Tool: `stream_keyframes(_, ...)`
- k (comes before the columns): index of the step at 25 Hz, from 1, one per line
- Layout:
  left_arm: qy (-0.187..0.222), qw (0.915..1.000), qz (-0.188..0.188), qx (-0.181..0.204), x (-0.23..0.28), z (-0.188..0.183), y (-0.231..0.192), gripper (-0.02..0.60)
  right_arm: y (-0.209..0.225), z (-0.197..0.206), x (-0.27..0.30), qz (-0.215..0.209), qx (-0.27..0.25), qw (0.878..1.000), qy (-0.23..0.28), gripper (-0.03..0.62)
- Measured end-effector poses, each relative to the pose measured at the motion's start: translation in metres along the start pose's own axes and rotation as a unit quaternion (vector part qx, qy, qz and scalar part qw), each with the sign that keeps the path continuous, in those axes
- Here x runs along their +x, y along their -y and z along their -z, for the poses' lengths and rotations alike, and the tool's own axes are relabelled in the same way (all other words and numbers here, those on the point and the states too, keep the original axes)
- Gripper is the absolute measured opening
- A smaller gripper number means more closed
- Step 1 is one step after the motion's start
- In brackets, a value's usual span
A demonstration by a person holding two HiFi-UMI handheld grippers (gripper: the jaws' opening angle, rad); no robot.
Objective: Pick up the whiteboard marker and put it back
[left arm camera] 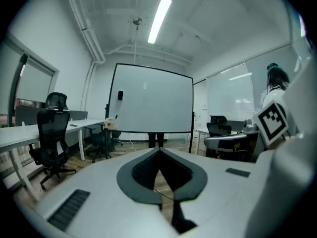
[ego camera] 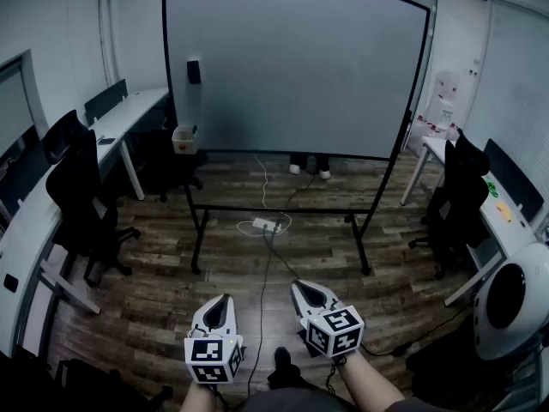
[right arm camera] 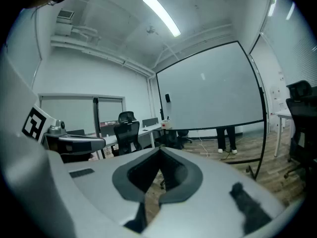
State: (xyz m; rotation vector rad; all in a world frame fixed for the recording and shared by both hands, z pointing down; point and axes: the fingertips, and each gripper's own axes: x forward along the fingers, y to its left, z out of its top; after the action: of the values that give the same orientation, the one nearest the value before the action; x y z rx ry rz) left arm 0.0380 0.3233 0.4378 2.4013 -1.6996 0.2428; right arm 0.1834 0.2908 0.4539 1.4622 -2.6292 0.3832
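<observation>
Head view, nearest first: two forearms reach in from the bottom edge, each holding a set of tongs with a marker cube at the back; the left gripper (ego camera: pixel 224 298) and the right gripper (ego camera: pixel 297 286) sit side by side, low over the wooden floor (ego camera: pixel 154 307), both pointing towards the board; each gripper's own view shows its jaws pressed together at the tips with nothing pinched, only floor visible through the gap behind the tips; a dark shoe (ego camera: pixel 281 360) shows between the forearms; a thin cable (ego camera: pixel 264 281) runs along the floor from there to a white power strip (ego camera: pixel 264 226) lying under the board; beyond it stands a large whiteboard (ego camera: pixel 296 67) on a black wheeled frame, its surface blank except for a small dark block (ego camera: pixel 194 71) stuck near its left edge; a small pale box (ego camera: pixel 184 137) with a red spot hangs at the board's lower left corner; the left gripper view shows a thin dark stick poking up from that box, which may be the whiteboard marker, though it is too small to be sure; black office chairs (ego camera: pixel 81 196) stand by a long white desk (ego camera: pixel 26 221) on the left, and another chair (ego camera: pixel 459 204) by a desk on the right; a person's legs (ego camera: pixel 309 168) show below the board, behind it.
</observation>
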Motion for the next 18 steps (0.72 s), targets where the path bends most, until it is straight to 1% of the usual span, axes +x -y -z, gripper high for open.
stream_keyframes(9, 0.0, 1.0, 0.009, -0.002, 0.002, 0.001, 0.0, 0.014, -0.004, 0.006, 0.0, -0.004, -0.002, 1.0, -0.009, 0.023)
stream_keyframes(16, -0.015, 0.9998, 0.006, -0.01, 0.008, 0.013, -0.007, 0.014, 0.001, 0.018, 0.006, -0.002, 0.009, 1.0, -0.026, 0.023)
stream_keyframes(18, -0.023, 0.9996, 0.002, -0.015, 0.012, 0.019, -0.012, 0.014, 0.001, 0.024, 0.011, -0.005, 0.003, 0.999, -0.037, 0.023)
